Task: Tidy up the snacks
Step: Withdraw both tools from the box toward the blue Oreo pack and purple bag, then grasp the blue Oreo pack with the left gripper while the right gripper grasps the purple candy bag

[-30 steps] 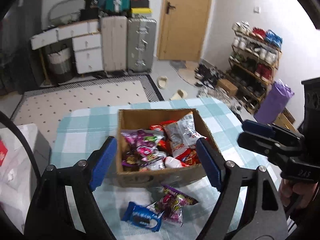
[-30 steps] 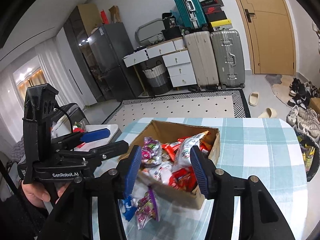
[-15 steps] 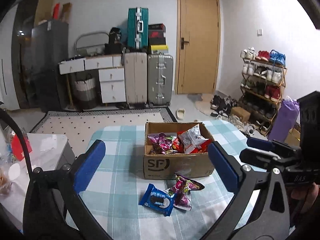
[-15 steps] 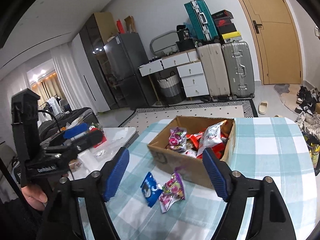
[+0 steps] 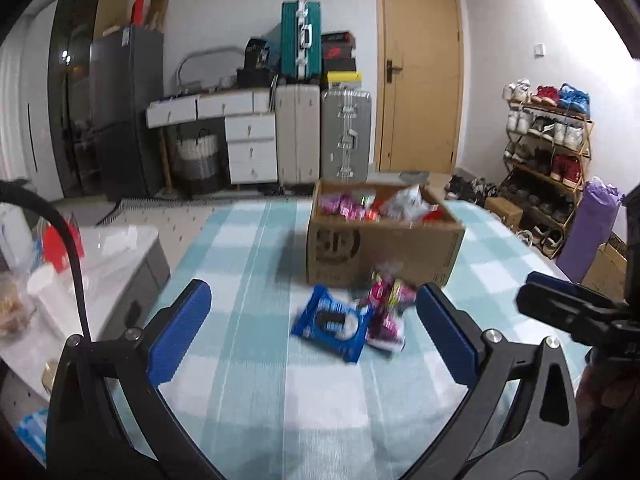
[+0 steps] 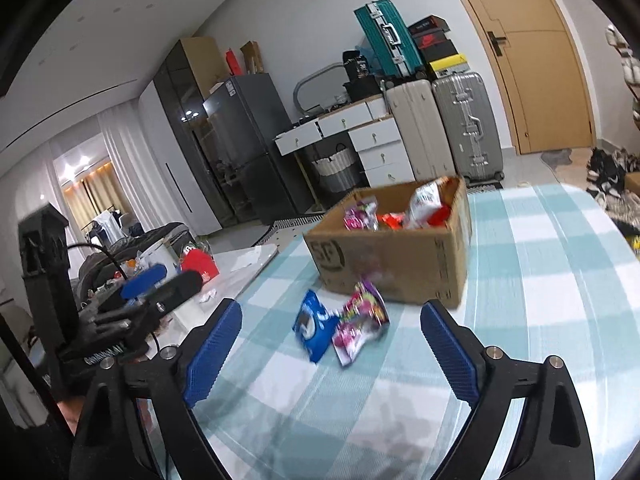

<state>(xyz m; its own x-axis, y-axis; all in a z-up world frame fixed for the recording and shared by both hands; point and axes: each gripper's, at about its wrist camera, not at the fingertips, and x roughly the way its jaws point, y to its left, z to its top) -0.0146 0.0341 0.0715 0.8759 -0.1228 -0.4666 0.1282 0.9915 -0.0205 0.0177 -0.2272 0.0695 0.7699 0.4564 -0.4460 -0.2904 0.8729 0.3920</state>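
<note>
A cardboard box (image 5: 384, 248) (image 6: 400, 268) full of snack packets stands on the checked tablecloth (image 5: 248, 280) (image 6: 540, 280). In front of it lie a blue cookie packet (image 5: 332, 322) (image 6: 312, 326) and a pink candy packet (image 5: 386, 308) (image 6: 360, 320), side by side. My left gripper (image 5: 312, 328) hovers wide open before them, nothing between its fingers; it also shows at the left of the right wrist view (image 6: 156, 284). My right gripper (image 6: 332, 352) has its jaws opening, nothing between them, and appears at the right of the left wrist view (image 5: 568, 304).
A low white side table (image 5: 100, 264) with clutter stands left of the table. Beyond are a fridge (image 6: 244, 144), white drawers (image 5: 248, 148), suitcases (image 5: 344, 132), a door (image 5: 420, 72) and a shoe rack (image 5: 548, 152). The table edge runs close on the right (image 6: 616, 224).
Both grippers have pulled back from over the box and sunk lower, so the box now looks farther away. Both sets of jaws have spread wider.
</note>
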